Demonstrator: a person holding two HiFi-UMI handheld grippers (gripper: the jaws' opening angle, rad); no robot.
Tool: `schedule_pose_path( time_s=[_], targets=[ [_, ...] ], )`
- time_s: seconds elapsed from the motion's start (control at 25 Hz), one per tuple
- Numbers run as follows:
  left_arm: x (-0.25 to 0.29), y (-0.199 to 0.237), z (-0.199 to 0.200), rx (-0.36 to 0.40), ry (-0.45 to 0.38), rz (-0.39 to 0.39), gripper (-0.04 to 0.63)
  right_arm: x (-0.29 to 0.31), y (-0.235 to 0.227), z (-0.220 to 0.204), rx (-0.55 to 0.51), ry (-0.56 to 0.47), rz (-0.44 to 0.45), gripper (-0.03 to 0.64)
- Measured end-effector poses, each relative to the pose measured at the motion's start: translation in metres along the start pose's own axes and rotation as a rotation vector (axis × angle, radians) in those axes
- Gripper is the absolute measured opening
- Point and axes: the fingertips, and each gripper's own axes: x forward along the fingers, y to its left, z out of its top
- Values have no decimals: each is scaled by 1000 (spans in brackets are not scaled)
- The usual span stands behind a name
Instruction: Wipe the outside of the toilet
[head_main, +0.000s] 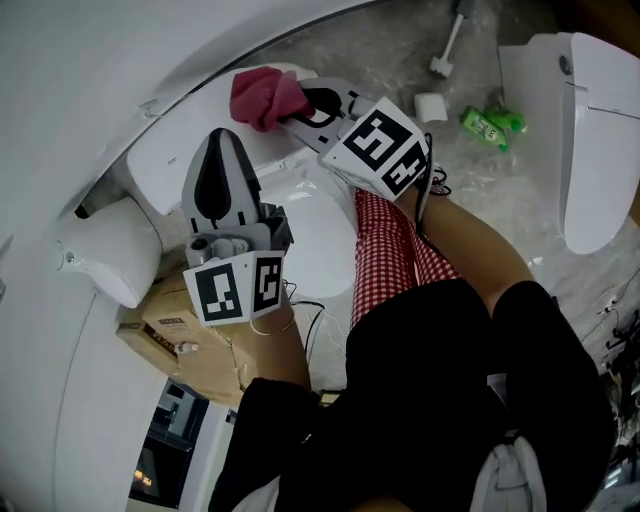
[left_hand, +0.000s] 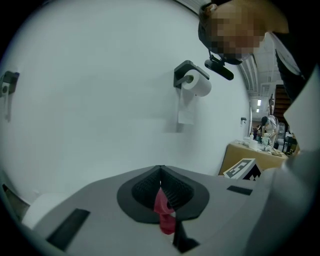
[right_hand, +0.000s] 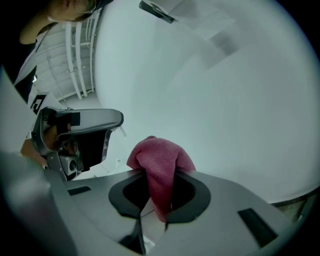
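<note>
Toilet (head_main: 160, 170) fills the head view from centre out to 10 o'clock, white and close under the person. The right gripper (head_main: 295, 108) at 11 o'clock has its jaws closed on a pink cloth (right_hand: 160, 160), most of which bunches above the jaws, with one fold running down between them. Whether the cloth touches the porcelain is hard to tell from here. The left gripper (head_main: 222, 145) stands at 9 o'clock, its jaws together on a small pink scrap (left_hand: 164, 212), possibly a shred of the same fabric.

The risk I judge most likely is the cloth pulling free, since only a narrow fold is pinched and rubbing would drag on the loose bunch. The two grippers also sit near each other and could knock together on a wide stroke.

A cardboard box (head_main: 185, 335) lies at 8 o'clock, its contents not visible. A wall holder (left_hand: 184, 72) carries a paper roll (left_hand: 196, 85).
</note>
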Motion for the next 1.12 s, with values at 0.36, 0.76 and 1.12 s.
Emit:
schedule_pose_path(
  time_s=[0.36, 0.76, 1.12],
  targets=[
    [8, 8, -39, -35, 55, -4, 6, 24, -9, -30, 30, -15, -25, 74],
    [15, 10, -48, -74, 61, -17, 6, 37, -28, -27, 31, -66, -59, 74],
    [16, 9, -41, -104, 29, -20, 6, 43, -64, -62, 51, 30, -124, 74]
  ],
)
